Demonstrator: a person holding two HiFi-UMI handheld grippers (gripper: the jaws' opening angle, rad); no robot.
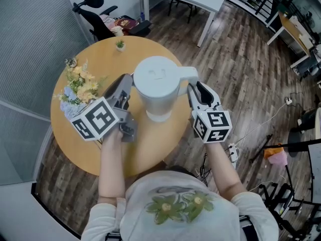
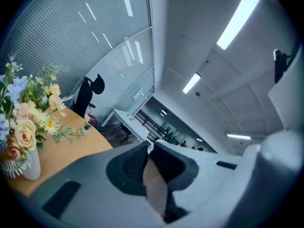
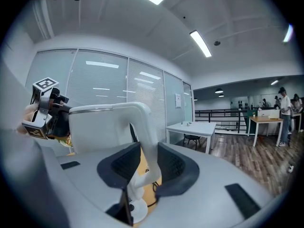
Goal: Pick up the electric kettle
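Kettle scene, viewed from above a round wooden table [image 1: 165, 134]. A person holds a gripper in each hand on either side of a white electric kettle [image 1: 158, 79], which sits over the middle of the table. At the kettle's three o'clock, the right gripper [image 1: 196, 90] is clamped on the kettle's curved handle [image 3: 147, 127], one pad on each side. At nine o'clock, the left gripper [image 1: 125, 84] lies against the kettle's body, its jaws drawn nearly together with nothing between them. A bunch of pale flowers [image 1: 80, 87] stands at the table's nine o'clock edge. A tiny potted plant [image 1: 120, 44] stands at twelve o'clock.
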